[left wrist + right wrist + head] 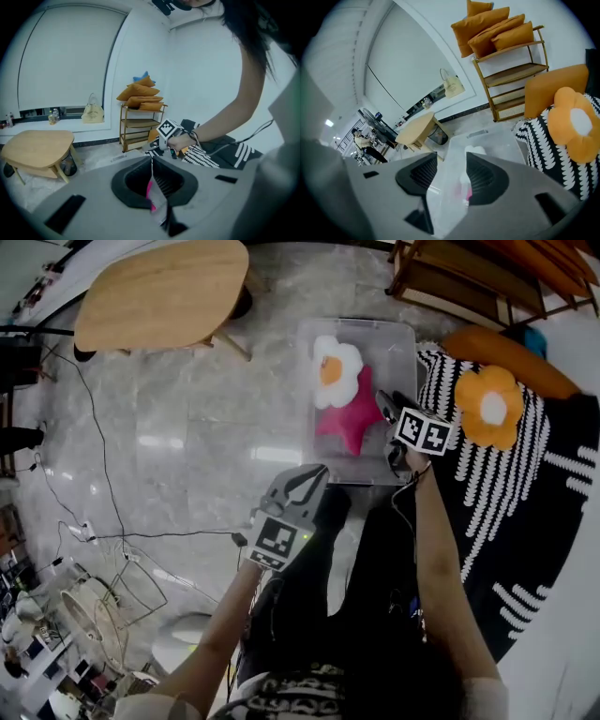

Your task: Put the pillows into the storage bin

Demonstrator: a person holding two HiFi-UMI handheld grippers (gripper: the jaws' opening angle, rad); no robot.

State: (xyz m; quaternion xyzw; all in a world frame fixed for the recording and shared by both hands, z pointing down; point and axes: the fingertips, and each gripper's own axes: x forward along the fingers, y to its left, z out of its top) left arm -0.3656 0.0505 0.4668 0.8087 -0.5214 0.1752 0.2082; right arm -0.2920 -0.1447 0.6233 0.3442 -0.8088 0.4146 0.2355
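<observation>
Grey left hand-held gripper (313, 475) (marker cube (277, 543)), black clothing (375, 615).

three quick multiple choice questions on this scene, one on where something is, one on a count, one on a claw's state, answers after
1. Where does the orange flower pillow lie?
A. in the storage bin
B. on the black-and-white striped cover
C. on the wooden table

2. How many pillows lie in the storage bin?
A. none
B. two
C. four

3. How is the right claw?
A. open and empty
B. shut on a pillow
C. shut on the bin's rim

Answers:
1 B: the orange flower pillow rests on the striped cover, beside the bin.
2 B: a white flower pillow and a pink star pillow lie inside.
3 A: its jaws stand apart, with only the bin seen through the gap.
</observation>
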